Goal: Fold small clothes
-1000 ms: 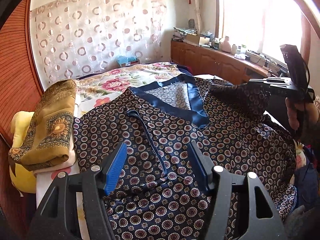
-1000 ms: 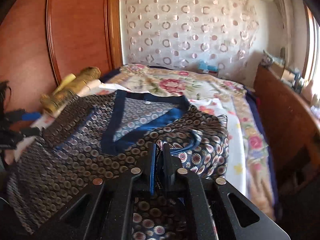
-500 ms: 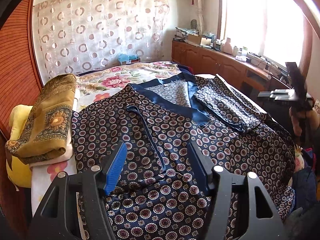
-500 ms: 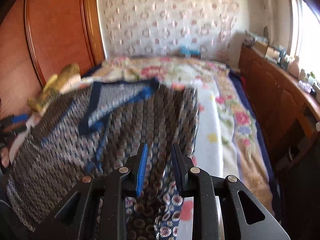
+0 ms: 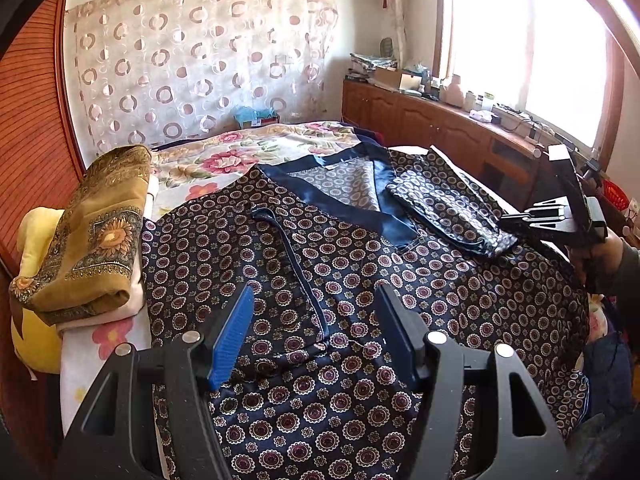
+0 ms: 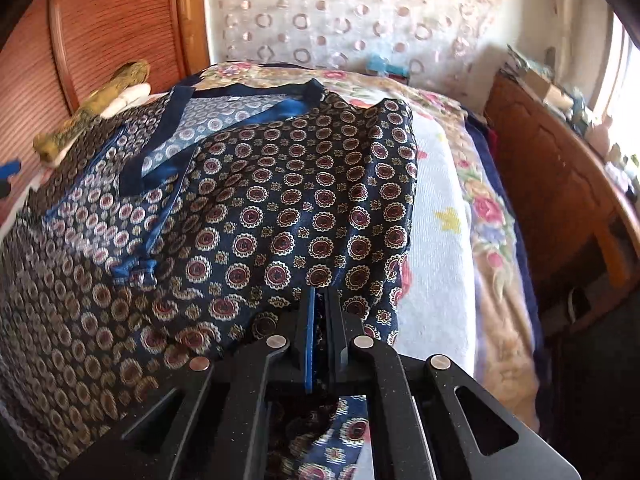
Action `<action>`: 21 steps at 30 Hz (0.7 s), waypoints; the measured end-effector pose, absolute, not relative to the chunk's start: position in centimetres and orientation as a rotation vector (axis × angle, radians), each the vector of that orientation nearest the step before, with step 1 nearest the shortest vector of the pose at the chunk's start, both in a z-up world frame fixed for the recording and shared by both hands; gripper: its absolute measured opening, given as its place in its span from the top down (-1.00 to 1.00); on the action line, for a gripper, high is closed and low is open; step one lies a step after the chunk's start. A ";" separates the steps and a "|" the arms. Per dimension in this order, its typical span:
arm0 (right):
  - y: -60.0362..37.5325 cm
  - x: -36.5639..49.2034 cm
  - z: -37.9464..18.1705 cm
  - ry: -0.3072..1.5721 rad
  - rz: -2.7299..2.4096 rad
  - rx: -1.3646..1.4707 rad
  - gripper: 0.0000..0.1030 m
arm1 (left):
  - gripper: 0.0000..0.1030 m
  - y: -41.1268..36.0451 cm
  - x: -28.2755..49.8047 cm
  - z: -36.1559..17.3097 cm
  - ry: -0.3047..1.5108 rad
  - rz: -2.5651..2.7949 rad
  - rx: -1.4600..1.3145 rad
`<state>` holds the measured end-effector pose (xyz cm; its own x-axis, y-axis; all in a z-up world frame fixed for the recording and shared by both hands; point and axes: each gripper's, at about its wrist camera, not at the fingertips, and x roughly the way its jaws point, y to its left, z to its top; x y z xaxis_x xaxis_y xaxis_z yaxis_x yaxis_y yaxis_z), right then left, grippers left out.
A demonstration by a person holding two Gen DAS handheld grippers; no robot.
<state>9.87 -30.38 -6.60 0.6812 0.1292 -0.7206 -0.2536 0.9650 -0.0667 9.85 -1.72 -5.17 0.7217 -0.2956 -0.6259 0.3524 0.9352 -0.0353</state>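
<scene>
- On the bed (image 5: pixel 256 148), under a floral bedspread, the dark blue patterned garment (image 5: pixel 360 280) lies spread flat and covers most of the near half, its plain blue collar band turned toward the far end.
- Behind the bed a curtain (image 5: pixel 200 60) printed with rings hangs across the wall; a wooden cabinet (image 5: pixel 432 120) runs along the window side with small items on top.
- At the headboard side a folded golden scarf (image 5: pixel 88 232) rests on a white cloth and a yellow pillow (image 5: pixel 32 248), just beside the garment's edge.
- One sleeve (image 5: pixel 444 204) of the garment is folded inward and lies across the chest next to the collar.
- A thin blue tie strip (image 5: pixel 300 272) runs down the garment's front.
- The left gripper (image 5: pixel 316 336) hovers above the garment's lower front with its jaws spread and nothing between them.
- The right gripper (image 6: pixel 320 316) sits at the garment's near edge on the window side; its jaws have just been closing and now pinch a fold of the patterned fabric.
- A hand (image 5: pixel 600 256) grasps the right gripper's handle in the left wrist view.
</scene>
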 end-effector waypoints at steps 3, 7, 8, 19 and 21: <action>-32.6 9.1 -5.4 0.765 0.163 -0.149 0.98 | -0.24 -1.5 10.0 -5.1 0.676 -0.351 0.087; -35.6 8.5 -4.3 0.747 0.113 -0.098 0.98 | -0.24 -0.8 10.3 -5.0 0.670 -0.335 0.072; -36.3 8.5 -4.1 0.749 0.101 -0.089 0.98 | -0.24 -0.6 10.4 -5.0 0.670 -0.332 0.066; -40.0 10.7 -3.6 0.729 0.104 0.059 0.91 | -0.24 2.2 13.7 -4.2 0.682 -0.277 0.070; -40.0 12.1 -3.1 0.719 0.107 0.070 0.63 | -0.24 3.1 15.0 -4.3 0.702 -0.259 0.071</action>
<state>12.12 -40.04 -3.13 0.7470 0.1221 -0.6535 -0.0738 0.9922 0.1009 15.01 3.13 -4.27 0.7330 -0.2112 -0.6466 0.2590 0.9656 -0.0219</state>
